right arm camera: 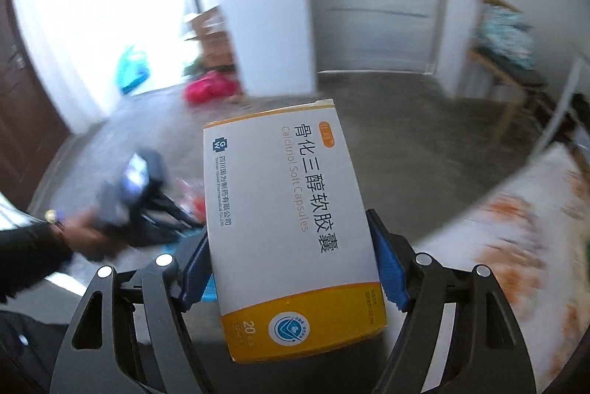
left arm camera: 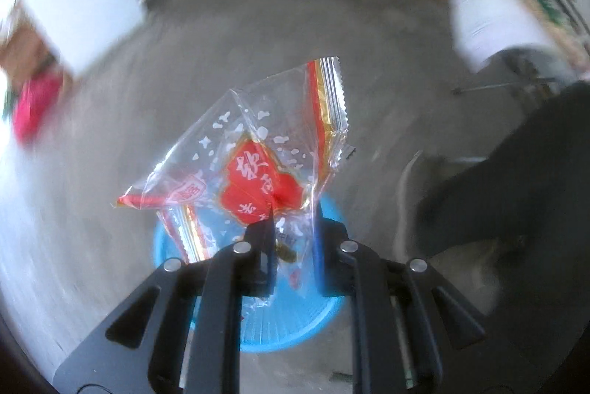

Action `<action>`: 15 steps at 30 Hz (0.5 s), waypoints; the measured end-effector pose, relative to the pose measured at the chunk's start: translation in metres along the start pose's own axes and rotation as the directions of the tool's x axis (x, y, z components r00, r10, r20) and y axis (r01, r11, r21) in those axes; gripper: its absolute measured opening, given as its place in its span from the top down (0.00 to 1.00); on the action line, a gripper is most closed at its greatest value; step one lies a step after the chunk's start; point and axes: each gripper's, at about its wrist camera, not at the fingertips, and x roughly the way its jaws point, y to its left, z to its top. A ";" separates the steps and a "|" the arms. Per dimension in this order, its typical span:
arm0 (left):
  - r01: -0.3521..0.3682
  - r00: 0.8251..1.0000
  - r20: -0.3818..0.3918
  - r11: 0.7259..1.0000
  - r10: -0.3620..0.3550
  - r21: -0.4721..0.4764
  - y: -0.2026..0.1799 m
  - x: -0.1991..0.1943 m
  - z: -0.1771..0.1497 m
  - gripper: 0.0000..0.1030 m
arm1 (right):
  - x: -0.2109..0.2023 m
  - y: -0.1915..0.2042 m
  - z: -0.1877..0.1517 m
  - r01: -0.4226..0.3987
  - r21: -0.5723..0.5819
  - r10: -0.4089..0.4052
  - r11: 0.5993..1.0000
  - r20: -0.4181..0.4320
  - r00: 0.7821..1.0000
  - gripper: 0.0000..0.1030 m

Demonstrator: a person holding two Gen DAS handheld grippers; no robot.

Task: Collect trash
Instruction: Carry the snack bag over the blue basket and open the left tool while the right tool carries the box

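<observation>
In the left wrist view my left gripper [left arm camera: 295, 228] is shut on a clear plastic wrapper [left arm camera: 254, 158] with a red label and gold-striped edges. It hangs above a blue plastic bin [left arm camera: 295, 324] on the concrete floor. In the right wrist view my right gripper [right arm camera: 291, 253] is shut on a white and yellow medicine box [right arm camera: 291, 224], held between the blue pads [right arm camera: 391, 272]. The left gripper and the hand that holds it [right arm camera: 121, 206] show blurred at the left of that view.
A dark trouser leg [left arm camera: 509, 191] stands right of the bin. A pink bag [left arm camera: 33, 106] lies by the wall at left; it also shows in the right wrist view [right arm camera: 210, 87]. A white sack [left arm camera: 479, 10] stands at back right. A patterned cloth surface [right arm camera: 516, 239] is at right, a wooden bench [right arm camera: 505, 62] behind it.
</observation>
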 end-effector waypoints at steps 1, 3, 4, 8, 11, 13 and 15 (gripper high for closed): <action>-0.004 1.000 -0.016 1.000 0.003 -0.024 0.007 0.014 -0.010 0.87 | 0.014 0.013 0.004 -0.016 -0.006 0.016 1.000 -0.013 1.000 0.29; -0.009 0.999 -0.046 0.996 0.005 -0.084 0.020 0.043 -0.028 0.87 | 0.036 0.032 0.007 -0.036 -0.008 0.036 0.999 -0.036 0.999 0.29; -0.009 0.999 -0.052 0.994 0.004 -0.107 0.027 0.053 -0.034 0.87 | 0.047 0.043 0.008 -0.042 0.002 0.042 0.999 -0.039 0.998 0.29; -0.030 0.998 -0.062 0.981 0.019 -0.194 0.039 0.078 -0.047 0.87 | 0.096 0.080 0.008 -0.005 0.043 0.008 0.999 -0.082 0.997 0.29; -0.031 0.998 -0.060 0.965 0.016 -0.261 0.051 0.090 -0.054 0.87 | 0.136 0.098 -0.003 0.055 0.097 -0.043 0.994 -0.126 0.991 0.29; -0.026 0.998 -0.065 0.957 0.007 -0.290 0.052 0.096 -0.062 0.87 | 0.164 0.101 -0.015 0.106 0.148 -0.082 0.983 -0.159 0.984 0.29; -0.021 0.997 -0.071 0.949 -0.001 -0.314 0.055 0.107 -0.068 0.87 | 0.182 0.097 -0.026 0.152 0.203 -0.113 0.967 -0.189 0.975 0.29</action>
